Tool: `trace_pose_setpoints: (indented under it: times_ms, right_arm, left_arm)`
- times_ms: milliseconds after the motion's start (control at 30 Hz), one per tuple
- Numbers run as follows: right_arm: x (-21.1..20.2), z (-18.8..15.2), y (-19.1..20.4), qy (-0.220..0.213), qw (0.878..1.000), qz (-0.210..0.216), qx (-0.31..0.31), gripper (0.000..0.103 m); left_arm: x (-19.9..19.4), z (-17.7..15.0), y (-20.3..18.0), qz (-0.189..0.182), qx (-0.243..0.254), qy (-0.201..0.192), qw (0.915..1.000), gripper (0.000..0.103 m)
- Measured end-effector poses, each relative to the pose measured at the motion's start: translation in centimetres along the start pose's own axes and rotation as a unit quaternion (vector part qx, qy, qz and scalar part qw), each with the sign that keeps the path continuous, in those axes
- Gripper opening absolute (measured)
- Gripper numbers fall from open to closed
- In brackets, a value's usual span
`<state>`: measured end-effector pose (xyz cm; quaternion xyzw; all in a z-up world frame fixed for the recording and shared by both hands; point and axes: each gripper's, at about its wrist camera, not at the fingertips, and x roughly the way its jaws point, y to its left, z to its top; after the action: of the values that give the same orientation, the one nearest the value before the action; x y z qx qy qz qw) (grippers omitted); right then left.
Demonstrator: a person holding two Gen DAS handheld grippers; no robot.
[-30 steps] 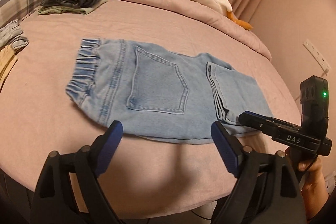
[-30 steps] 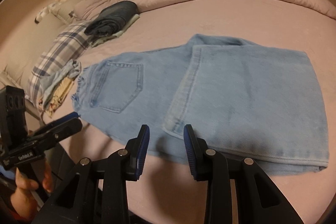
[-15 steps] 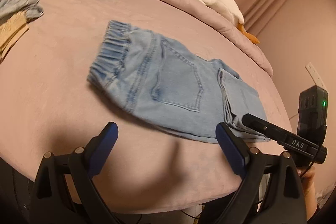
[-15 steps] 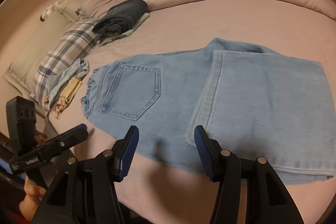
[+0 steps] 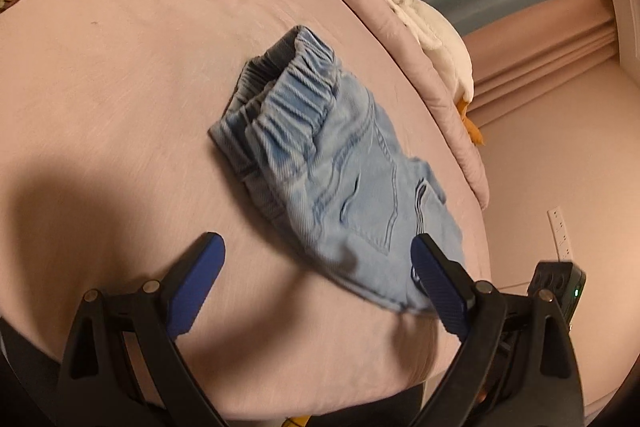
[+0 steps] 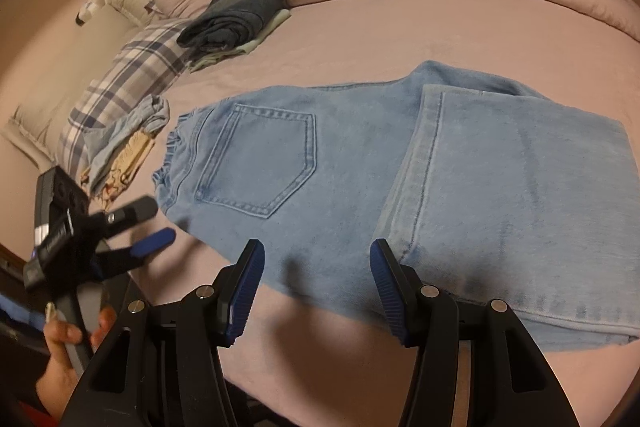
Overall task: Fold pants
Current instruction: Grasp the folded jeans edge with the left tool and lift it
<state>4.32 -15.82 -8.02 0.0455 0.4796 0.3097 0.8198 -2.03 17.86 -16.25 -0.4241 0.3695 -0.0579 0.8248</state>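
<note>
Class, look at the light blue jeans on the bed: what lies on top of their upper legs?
The jeans have their own lower legs folded back over them, hem toward the back pocket. The denim beneath that fold is covered and cannot be seen.

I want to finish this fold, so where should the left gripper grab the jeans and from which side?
Grip the elastic waistband at the jeans' left end, coming in from the left. It's a thick, gathered edge, slightly raised off the bed, and the open left gripper is nearest.
</note>
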Motion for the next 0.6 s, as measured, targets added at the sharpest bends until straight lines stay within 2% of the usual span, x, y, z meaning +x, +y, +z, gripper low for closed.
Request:
trace_pose_setpoints:
  times_ms: [300, 400, 500, 600]
  right_arm:
    - [0.1, 0.2, 0.4, 0.002, 1.0, -0.011, -0.013, 0.055]
    - [0.3, 0.3, 0.3, 0.001, 1.0, -0.013, -0.011, 0.055]
    - [0.7, 0.5, 0.1, 0.002, 1.0, -0.013, -0.003, 0.055]
    - [1.0, 0.5, 0.1, 0.003, 1.0, -0.011, 0.002, 0.055]
  left_arm:
    - [1.9, 2.1, -0.7, 0.018, 0.02, -0.023, 0.9994, 0.094]
    - [2.7, 2.4, -1.0, 0.023, 0.028, -0.026, 0.999, 0.102]
    - [3.4, 2.8, -1.3, 0.033, 0.034, -0.032, 0.9984, 0.101]
    - [3.6, 3.3, -0.9, 0.025, 0.016, -0.04, 0.9987, 0.099]
